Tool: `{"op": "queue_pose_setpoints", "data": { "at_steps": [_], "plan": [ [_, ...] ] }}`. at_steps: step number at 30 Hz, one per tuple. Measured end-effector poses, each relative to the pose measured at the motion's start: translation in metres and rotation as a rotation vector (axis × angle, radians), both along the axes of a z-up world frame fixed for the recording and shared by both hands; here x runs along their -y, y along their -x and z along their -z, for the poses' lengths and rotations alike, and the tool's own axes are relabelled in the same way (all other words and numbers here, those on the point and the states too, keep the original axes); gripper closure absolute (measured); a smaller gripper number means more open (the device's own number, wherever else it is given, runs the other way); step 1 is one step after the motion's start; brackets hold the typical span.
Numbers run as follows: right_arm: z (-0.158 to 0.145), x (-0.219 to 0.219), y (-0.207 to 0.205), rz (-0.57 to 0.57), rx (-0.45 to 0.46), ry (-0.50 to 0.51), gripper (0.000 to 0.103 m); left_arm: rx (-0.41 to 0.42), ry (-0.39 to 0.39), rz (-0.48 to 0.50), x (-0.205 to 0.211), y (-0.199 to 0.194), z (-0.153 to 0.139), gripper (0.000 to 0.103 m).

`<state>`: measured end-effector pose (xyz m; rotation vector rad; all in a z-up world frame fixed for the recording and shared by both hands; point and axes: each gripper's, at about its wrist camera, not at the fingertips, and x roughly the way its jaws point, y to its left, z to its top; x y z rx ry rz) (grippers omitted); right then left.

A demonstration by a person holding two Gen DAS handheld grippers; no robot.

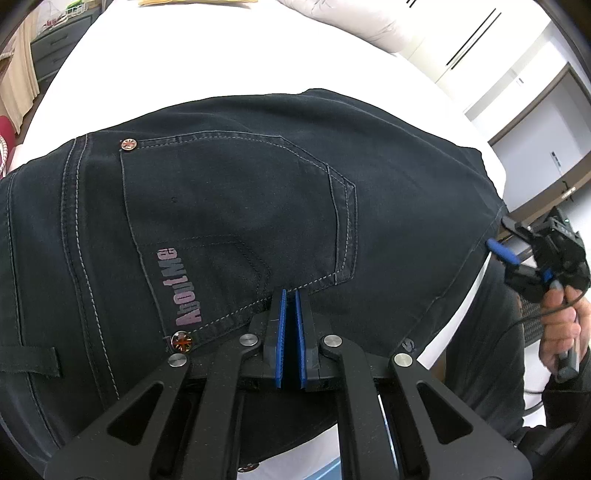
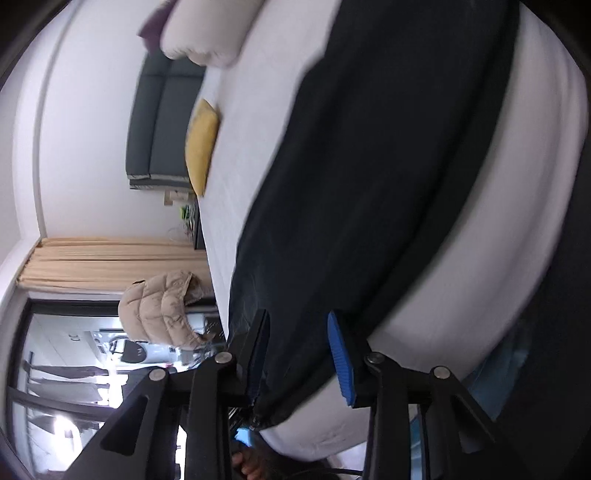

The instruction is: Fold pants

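Dark navy pants [image 1: 240, 206] lie on a white bed [image 1: 184, 55], seat side up, with a back pocket [image 1: 236, 229] and "AboutMe" print showing. My left gripper [image 1: 290, 295] sits just above the pocket's lower edge, its blue pads nearly together with a thin empty gap; it holds nothing that I can see. My right gripper [image 1: 504, 240] is at the pants' right edge, open. In the right wrist view the right gripper [image 2: 299, 325] is open with the pants' edge [image 2: 354, 184] lying between its fingers. That view is rolled sideways and blurred.
A white duvet [image 1: 351, 22] and a yellow cushion [image 2: 201, 144] lie at the bed's far end. A grey headboard [image 2: 159, 118], beige curtains [image 2: 110, 258] and a tan puffer jacket [image 2: 162, 310] stand beyond. White wardrobes [image 1: 498, 55] are at the right.
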<state>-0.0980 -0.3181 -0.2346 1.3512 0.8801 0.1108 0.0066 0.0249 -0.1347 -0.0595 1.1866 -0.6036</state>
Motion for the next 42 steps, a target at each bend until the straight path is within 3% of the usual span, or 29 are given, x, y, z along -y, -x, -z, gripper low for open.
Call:
{"op": "queue_pose_setpoints", "data": {
  "at_steps": [14,22,24,25,29,36,42],
  "plan": [
    [0.016,-0.033,-0.012,-0.097,-0.086,-0.085,0.065,-0.006,0.004,-0.006,0.000,-0.001,-0.002,0.098],
    [0.030,-0.051,-0.029,-0.113,-0.067,-0.152,0.065,-0.005,-0.016,0.005,0.003,0.000,-0.005,0.098],
    [0.030,-0.051,-0.032,-0.120,-0.059,-0.140,0.083,-0.004,-0.018,0.007,0.002,0.001,-0.007,0.098],
    [0.030,-0.049,-0.030,-0.123,-0.066,-0.117,0.096,-0.003,-0.021,0.011,0.002,0.002,-0.008,0.098],
    [0.036,-0.049,-0.020,-0.120,-0.094,-0.092,0.099,0.006,-0.040,0.036,-0.002,0.010,-0.010,0.098],
    [0.040,-0.044,-0.011,-0.101,-0.041,-0.125,0.096,0.003,-0.026,0.033,-0.010,0.016,-0.011,0.098],
    [0.044,0.009,-0.006,0.104,0.008,-0.162,0.092,0.002,-0.025,0.028,-0.014,0.019,-0.009,0.098]
  ]
}}
